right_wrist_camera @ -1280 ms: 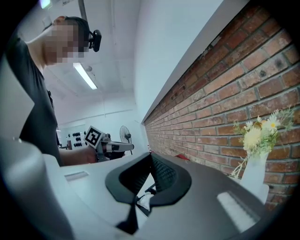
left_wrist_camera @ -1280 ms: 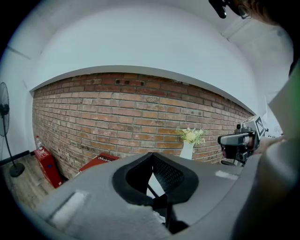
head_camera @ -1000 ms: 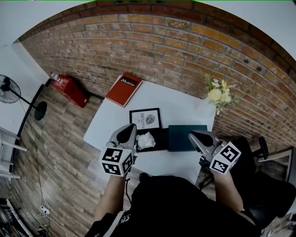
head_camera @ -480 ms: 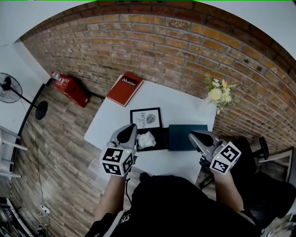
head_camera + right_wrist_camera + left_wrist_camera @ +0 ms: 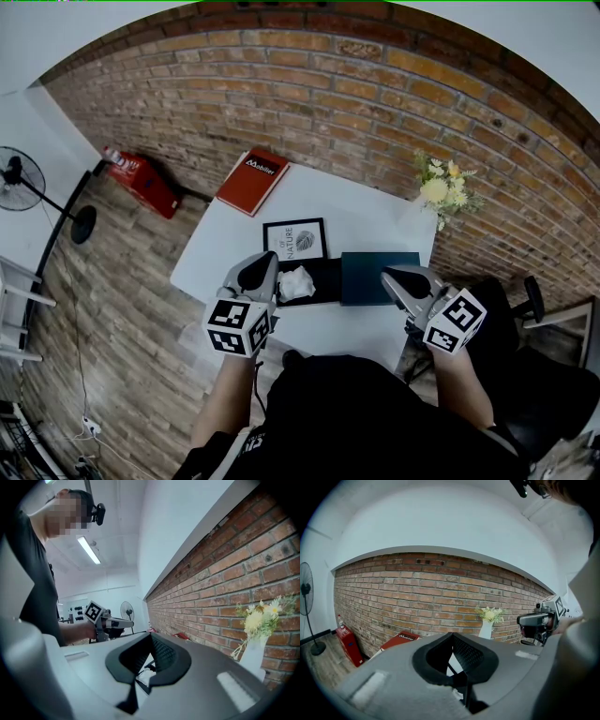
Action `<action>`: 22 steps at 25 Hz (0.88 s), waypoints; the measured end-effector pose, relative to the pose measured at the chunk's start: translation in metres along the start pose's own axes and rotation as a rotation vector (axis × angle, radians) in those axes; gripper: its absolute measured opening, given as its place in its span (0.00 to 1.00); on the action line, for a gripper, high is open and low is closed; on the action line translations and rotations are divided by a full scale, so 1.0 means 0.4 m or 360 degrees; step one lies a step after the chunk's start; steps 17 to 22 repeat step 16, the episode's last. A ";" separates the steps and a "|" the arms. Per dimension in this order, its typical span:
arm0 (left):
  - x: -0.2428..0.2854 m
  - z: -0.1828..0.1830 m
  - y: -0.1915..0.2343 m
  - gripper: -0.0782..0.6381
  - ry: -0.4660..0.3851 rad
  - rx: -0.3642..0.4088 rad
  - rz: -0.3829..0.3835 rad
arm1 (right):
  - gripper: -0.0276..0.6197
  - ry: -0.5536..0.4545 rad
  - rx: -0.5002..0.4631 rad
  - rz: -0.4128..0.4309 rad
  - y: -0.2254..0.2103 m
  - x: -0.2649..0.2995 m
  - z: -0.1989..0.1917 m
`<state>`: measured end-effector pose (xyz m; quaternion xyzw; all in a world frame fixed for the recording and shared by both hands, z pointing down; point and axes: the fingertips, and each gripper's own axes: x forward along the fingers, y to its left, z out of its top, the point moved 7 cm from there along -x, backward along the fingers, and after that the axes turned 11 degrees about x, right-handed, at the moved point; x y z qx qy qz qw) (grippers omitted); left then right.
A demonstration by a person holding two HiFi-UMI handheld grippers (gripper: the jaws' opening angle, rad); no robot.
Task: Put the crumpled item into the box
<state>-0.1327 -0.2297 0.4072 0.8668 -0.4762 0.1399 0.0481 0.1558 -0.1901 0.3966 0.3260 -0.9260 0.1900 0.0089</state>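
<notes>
Scene, left to right: red book point(image 5: 251, 180) at the far left corner of the white bench point(image 5: 375, 328). The framed print point(image 5: 295, 240) lies behind the work area.

Left gripper point(image 5: 260, 266): held over the near left part of the bench. Its fingers point(image 5: 468, 656) are pressed together at the tips with nothing between them.

Crumpled item point(image 5: 296, 281): just right of the left gripper's nose, at the left end of the black box point(image 5: 323, 281). It overlaps the box's dark area in the head view. I cannot tell whether it sits fully inside or rides on the rim.
- Look: small white wad, paper or tissue by appearance, irregular folds, loose edges.
- Probably light and easily squashed, and it may spring open when released.

Dark green piece point(image 5: 380, 278): flat, touching the box's right side, possibly the lid.

Right gripper point(image 5: 394, 277): poised over the near edge of the green piece. Its fingers point(image 5: 161, 653) are together and empty. The wad shows only beyond them, well apart.

Flower vase point(image 5: 439, 195): far right corner, out of the way.

Step, as judged: no grasp is in hand and both tools are idle. If the wad is not seated, the left gripper is nearest. It would need to spread its fingers, come down over the wad, pinch lightly and set it mid-box.
</notes>
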 end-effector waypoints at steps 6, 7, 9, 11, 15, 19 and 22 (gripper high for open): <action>-0.005 -0.001 0.003 0.12 0.0000 -0.0005 -0.0001 | 0.04 0.0002 -0.0001 -0.0001 0.004 0.003 -0.001; -0.005 -0.001 0.003 0.12 0.0001 -0.0005 -0.0001 | 0.04 0.0002 0.0001 0.0000 0.004 0.003 -0.001; -0.005 -0.002 0.001 0.12 0.0001 -0.0005 -0.0001 | 0.04 0.0000 0.0004 0.0000 0.003 0.002 -0.002; -0.006 -0.003 -0.002 0.12 0.0002 -0.0005 -0.0001 | 0.04 -0.0002 0.0008 -0.0002 0.002 -0.002 -0.003; -0.010 -0.004 -0.003 0.12 0.0005 -0.0012 -0.0004 | 0.04 -0.0005 0.0017 -0.0001 0.005 -0.004 -0.003; -0.011 -0.004 -0.002 0.12 0.0006 -0.0013 -0.0004 | 0.04 -0.0005 0.0018 -0.0001 0.006 -0.003 -0.002; -0.011 -0.004 -0.002 0.12 0.0006 -0.0013 -0.0004 | 0.04 -0.0005 0.0018 -0.0001 0.006 -0.003 -0.002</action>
